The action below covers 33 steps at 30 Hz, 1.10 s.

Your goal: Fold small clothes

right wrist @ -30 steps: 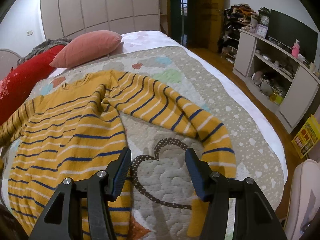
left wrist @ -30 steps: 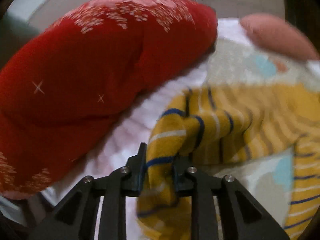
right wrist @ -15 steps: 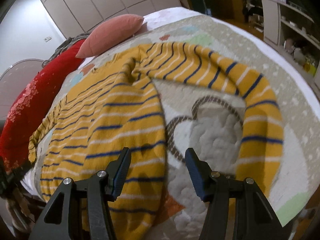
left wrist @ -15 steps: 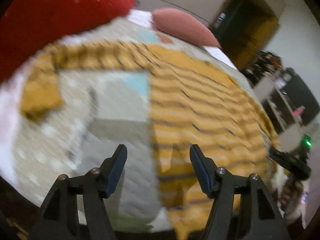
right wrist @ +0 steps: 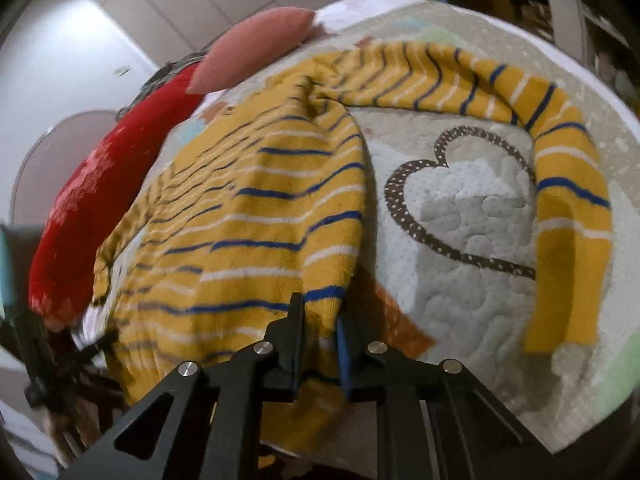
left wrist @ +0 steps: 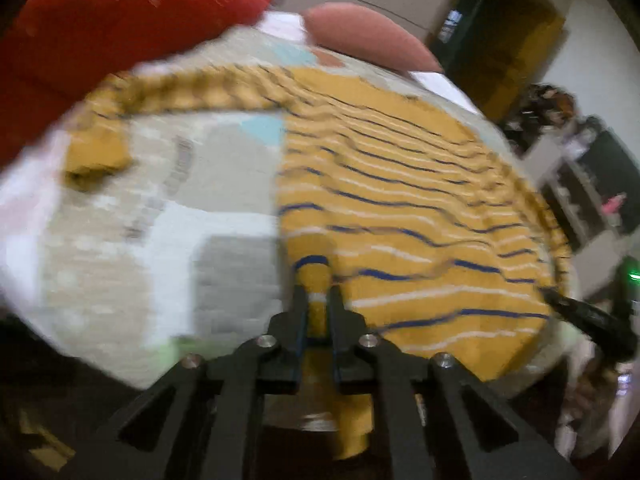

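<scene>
Jaws, both pairs, we record as gripping fabric. On the left gripper point(left wrist: 318, 300) they are clamped tight on a pinched fold at the hem of the sweater point(left wrist: 400, 200). On the right gripper point(right wrist: 320, 320) they are closing, with the opposite hem corner of the same garment between them and already pressed.

Item one: sweater point(right wrist: 256, 216), mustard yellow with thin blue and white stripes. We find it lying spread on the bed, hem toward both cameras and neckline away. In the right wrist view one sleeve arcs out over the quilt point(right wrist: 460, 208) and curves back toward the near edge, its cuff resting on the quilt. In the left wrist view the other sleeve stretches out flat to the left, its cuff point(left wrist: 96, 152) lying just beside the red cushion.

Item two: quilt point(left wrist: 120, 240), pale, patched in blocks of colour, with a dotted brown heart outline point(right wrist: 440, 208) lying between the sweater body and the curved sleeve.

Item three: red cushion point(left wrist: 100, 28), long, with white speckled patterning, along the bed edge on the sweater's far sleeve side.

Item four: pink pillow point(right wrist: 252, 48), at the head of the bed beyond the neckline.

Left wrist view is motion-blurred; we cannot make out finer fabric detail there.
</scene>
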{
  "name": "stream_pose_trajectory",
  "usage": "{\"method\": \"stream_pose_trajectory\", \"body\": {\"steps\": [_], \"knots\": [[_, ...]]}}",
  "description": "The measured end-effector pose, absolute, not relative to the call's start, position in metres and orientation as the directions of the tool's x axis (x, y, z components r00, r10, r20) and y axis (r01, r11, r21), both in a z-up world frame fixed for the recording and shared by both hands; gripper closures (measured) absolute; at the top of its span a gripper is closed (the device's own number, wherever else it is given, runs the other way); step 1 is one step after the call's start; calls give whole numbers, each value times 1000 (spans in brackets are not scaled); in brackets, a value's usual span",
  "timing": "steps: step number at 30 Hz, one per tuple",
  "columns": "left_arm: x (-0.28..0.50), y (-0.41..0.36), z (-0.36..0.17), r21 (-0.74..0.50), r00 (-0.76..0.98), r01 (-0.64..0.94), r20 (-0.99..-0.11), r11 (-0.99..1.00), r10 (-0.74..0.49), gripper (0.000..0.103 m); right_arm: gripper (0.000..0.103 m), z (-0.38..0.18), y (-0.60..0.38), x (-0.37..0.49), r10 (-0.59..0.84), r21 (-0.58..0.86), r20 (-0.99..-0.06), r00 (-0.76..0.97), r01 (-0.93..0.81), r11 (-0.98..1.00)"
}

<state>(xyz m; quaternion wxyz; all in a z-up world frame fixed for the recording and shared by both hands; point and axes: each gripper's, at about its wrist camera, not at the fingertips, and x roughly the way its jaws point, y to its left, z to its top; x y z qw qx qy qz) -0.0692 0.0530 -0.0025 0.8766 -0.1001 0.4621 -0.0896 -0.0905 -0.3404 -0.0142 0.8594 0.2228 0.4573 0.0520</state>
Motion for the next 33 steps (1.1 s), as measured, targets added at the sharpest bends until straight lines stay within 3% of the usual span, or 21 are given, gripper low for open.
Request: {"method": "stream_pose_trajectory", "body": {"steps": [3,5,7,11,13,17,18,21,23,27,33], "knots": [[-77,76,2,-282,568,13,-787,959,-240,92,85,-21,-346,-101,286,427,-775,563,134,894],[-83,91,8,-296,586,-25,-778,955,-225,78,85,-23,-355,-106,310,465,-762,569,148,873],[-84,97,15,-290,617,-49,-761,956,-199,51,82,-23,-362,-108,326,497,-746,580,160,853],[-87,97,33,-250,677,-63,-722,966,-142,40,77,-12,-363,-110,300,485,-733,610,161,859],[-86,89,43,-209,711,-54,-694,976,-110,34,69,0,-364,-113,271,465,-718,641,152,872],[-88,74,63,-120,798,-58,-602,991,-26,27,30,35,-362,-127,54,319,-640,767,202,926],[-87,70,69,-97,825,-63,-565,993,-3,21,21,42,-363,-131,-7,290,-604,797,227,930],[-81,61,80,-68,861,-61,-508,996,18,2,20,48,-373,-128,-59,275,-588,806,268,923],[-74,60,84,-80,861,-62,-508,995,13,0,20,41,-389,-120,-49,316,-628,776,312,896],[-51,60,80,-159,806,-53,-590,986,-52,0,21,21,-408,-110,45,376,-701,712,314,872],[-44,43,66,-125,788,-38,-614,991,-47,0,21,18,-429,-115,19,373,-695,719,337,865]]}}
